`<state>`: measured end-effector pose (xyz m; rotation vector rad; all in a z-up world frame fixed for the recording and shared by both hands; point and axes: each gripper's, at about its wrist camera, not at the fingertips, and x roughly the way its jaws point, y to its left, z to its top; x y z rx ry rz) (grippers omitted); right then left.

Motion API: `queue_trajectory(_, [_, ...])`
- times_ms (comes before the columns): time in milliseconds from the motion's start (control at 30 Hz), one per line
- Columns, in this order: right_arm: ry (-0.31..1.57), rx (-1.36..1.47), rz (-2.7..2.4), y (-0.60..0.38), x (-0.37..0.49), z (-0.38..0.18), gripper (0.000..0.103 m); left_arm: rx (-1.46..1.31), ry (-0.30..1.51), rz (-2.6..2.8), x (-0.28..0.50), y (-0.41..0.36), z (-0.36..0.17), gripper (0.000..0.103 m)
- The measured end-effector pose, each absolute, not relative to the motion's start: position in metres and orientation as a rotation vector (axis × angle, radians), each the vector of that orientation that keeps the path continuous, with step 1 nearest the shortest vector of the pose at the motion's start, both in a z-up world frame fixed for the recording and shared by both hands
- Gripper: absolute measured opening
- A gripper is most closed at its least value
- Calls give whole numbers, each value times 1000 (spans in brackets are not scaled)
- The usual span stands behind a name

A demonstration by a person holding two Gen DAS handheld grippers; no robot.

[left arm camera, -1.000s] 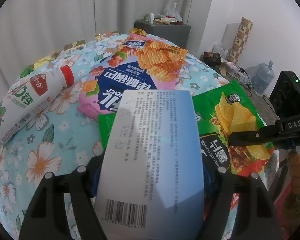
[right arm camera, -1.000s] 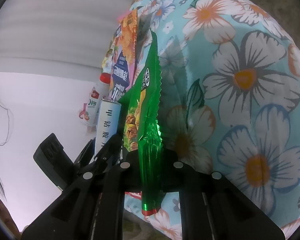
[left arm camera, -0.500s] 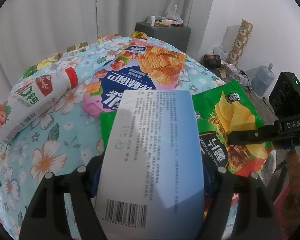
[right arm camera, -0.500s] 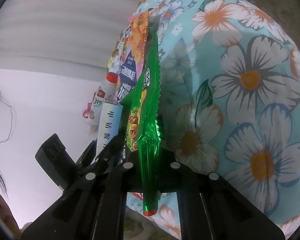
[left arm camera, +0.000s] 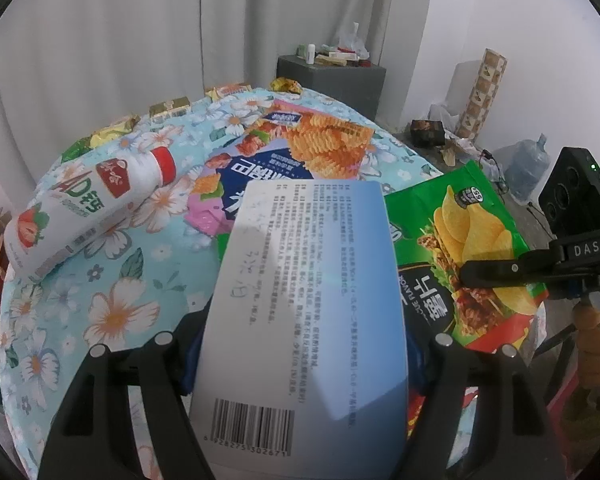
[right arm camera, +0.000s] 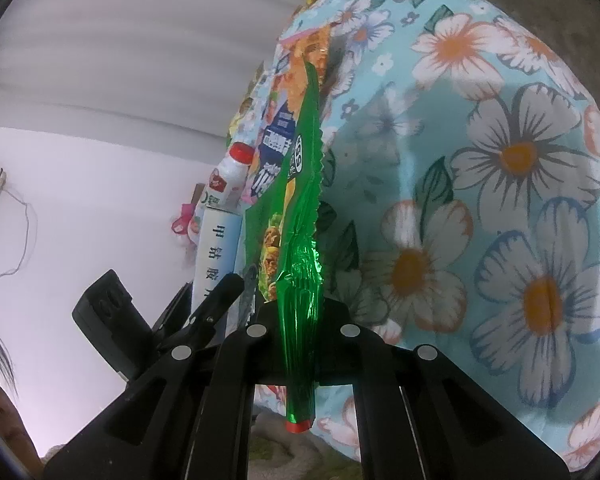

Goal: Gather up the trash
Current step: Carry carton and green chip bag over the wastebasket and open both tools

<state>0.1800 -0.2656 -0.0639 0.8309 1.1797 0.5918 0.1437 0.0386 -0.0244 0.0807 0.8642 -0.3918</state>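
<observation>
Holding two items: left gripper (left arm camera: pixel 300 344) jaws wide around white box (left arm camera: pixel 304 320); right gripper (right arm camera: pixel 300 332) jaws narrow, pinching green chip bag (right arm camera: pixel 300 280) at desk (left arm camera: pixel 112 280) right edge. Left on desk: pink snack bag (left arm camera: pixel 284 156), bottle (left arm camera: pixel 84 208), far-edge wrappers (left arm camera: pixel 168 106).

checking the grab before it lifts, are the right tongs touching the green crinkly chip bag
Touching. The right wrist view shows the right tongs pinched shut on the green crinkly chip bag edge.

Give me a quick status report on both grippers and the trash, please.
Left gripper shut on white box. Right gripper shut on green chip bag. Pink snack bag and milk bottle lie on table.
</observation>
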Motion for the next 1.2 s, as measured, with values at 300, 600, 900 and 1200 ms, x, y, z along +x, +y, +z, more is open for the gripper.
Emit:
queue_trajectory(300, [1150, 815, 592, -259, 177, -60, 5, 82, 820, -372, 114, 12, -13, 72])
queue_trajectory(600, [1106, 810, 599, -265, 166, -50, 5, 82, 771, -360, 90, 14, 6, 72])
queue_trajectory(900, [1050, 831, 592, -279, 153, -41, 5, 71, 712, -382, 73, 16, 27, 72])
queue_trajectory(1200, [972, 869, 537, -305, 131, -28, 4, 86, 675, -469, 72, -1, 43, 72])
